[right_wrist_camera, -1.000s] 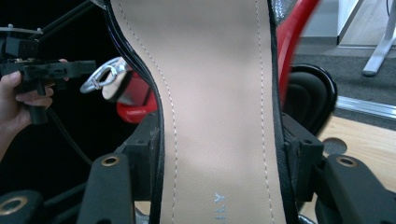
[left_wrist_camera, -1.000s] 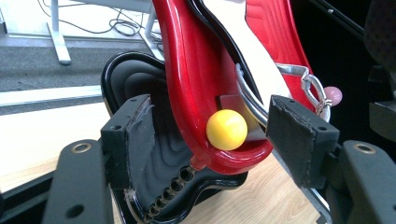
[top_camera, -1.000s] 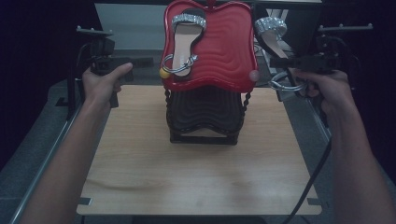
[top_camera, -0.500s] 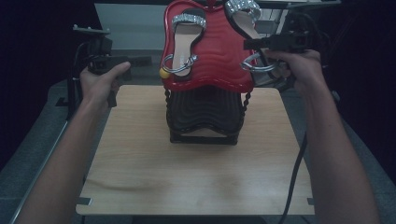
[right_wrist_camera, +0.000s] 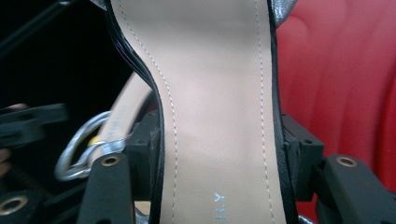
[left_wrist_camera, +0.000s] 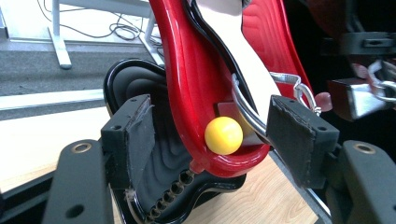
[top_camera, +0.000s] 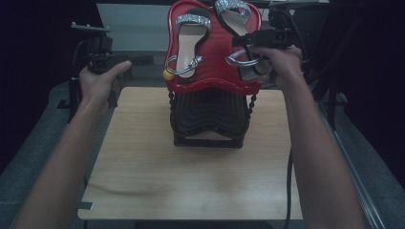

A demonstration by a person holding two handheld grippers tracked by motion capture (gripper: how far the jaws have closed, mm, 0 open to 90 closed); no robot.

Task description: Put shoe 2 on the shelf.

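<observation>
Overhead, the high view shows a red tray [top_camera: 215, 81] propped on a black stand [top_camera: 209, 119] at the far side of a wooden table [top_camera: 191, 181]. One sandal [top_camera: 188, 43] lies on the tray's left half. The right gripper [top_camera: 246, 45] holds a second sandal [top_camera: 234, 19] over the tray's right half; a second ago that sandal hung off to the right of the tray, so it has been carried inward, probably to be set beside its mate. The left gripper [top_camera: 98, 57] hovers left of the tray, as before; its jaws are too dark to read from above.

Along the left gripper view, the jaws stand wide and empty, framing the tray's lower edge, a yellow ball [left_wrist_camera: 223, 135] and the first sandal's metal ankle strap [left_wrist_camera: 247, 112].

Along the right gripper view, the jaws press both edges of the second sandal's tan insole [right_wrist_camera: 215, 116]. Printed letters on the insole are cut off, and whether the sole already touches the tray is hidden.
</observation>
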